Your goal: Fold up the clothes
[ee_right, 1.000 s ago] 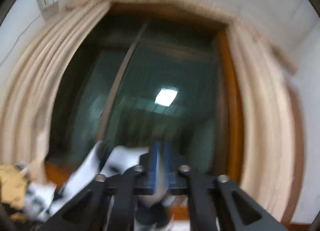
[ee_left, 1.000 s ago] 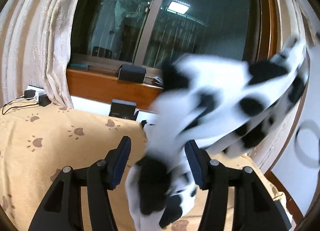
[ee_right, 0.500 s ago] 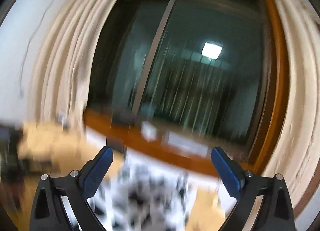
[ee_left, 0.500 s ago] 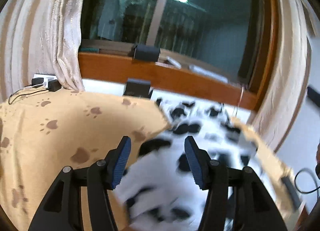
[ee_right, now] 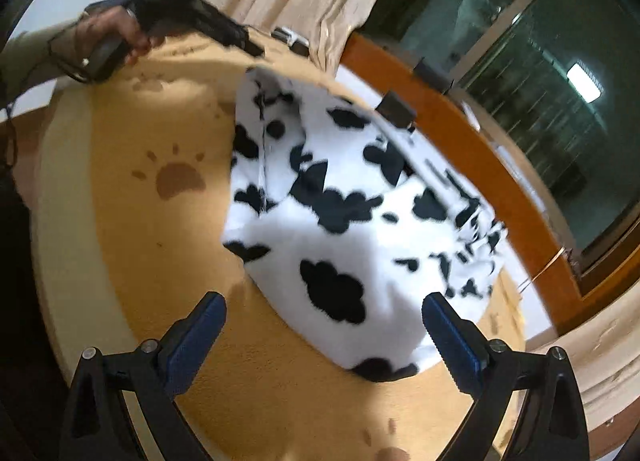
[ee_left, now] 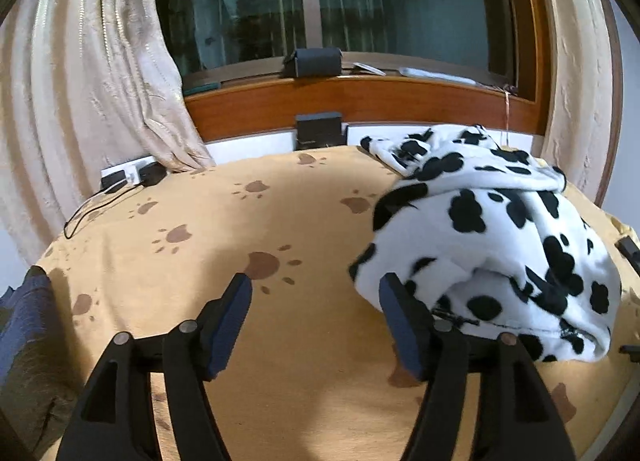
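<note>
Now the soft, floppy white fleece garment with black cow blotches (ee_left: 492,237) slumps at three o'clock on the tan paw-print cover (ee_left: 240,229), best pinched at its near hem, left gripper (ee_left: 316,321) just opening, right gripper (ee_right: 324,329) wide and empty, whose view alone shows the person's hand (ee_right: 108,37).

the cow-print garment (ee_left: 496,245) looks like soft, fluffy fleece, matt. the paw-print cover (ee_left: 248,229) under it is a short-napped tan cloth. the window sill (ee_left: 360,105) is glossy varnished wood, the curtain (ee_left: 92,73) a crinkled, faintly shiny fabric.
</note>
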`<state>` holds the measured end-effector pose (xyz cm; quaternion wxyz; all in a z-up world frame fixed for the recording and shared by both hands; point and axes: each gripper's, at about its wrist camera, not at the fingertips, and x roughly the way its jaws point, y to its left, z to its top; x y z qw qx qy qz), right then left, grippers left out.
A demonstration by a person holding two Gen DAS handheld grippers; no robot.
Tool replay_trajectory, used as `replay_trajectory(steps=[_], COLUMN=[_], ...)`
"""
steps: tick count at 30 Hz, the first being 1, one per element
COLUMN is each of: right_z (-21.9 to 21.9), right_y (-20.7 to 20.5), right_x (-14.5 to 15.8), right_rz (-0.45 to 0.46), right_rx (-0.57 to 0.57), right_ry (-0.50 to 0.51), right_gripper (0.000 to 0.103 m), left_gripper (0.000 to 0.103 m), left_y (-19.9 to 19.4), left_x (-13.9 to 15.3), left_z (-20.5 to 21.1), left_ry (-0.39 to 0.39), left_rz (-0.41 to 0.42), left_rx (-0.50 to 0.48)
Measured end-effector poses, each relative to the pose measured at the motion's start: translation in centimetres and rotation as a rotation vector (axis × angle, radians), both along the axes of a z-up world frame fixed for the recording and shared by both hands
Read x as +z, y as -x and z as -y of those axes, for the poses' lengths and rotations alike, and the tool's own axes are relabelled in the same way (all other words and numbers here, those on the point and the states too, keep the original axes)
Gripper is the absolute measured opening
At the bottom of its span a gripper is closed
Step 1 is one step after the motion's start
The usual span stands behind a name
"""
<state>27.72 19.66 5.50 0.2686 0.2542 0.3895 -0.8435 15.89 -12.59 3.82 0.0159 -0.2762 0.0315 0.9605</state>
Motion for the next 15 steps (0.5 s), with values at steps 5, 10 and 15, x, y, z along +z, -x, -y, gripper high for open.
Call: replay_trajectory(steps=[5,10,15], right_z=[-0.4,-0.2,-0.9], right_y=[1.5,2.8,3.0], right_x=[-0.6,-0.6,-0.1], right_rz=[0.097,0.149,0.298], right_rx=[-0.038,-0.045,-0.003], right_ry=[0.015,0.056,0.151], right_gripper=[0.069,0.067,0.065], left_gripper=[0.079,0.079,0.079], left_y=[0.6,1.3,1.6], left_x=[-0.6,-1.5,-1.9], left_z=[-0.6,-1.7,-1.9], left_ry=[0.076,0.140,0.196], left_rz=[0.029,0.067,0.087], left_rx=[-0.024,-0.068,-0.098])
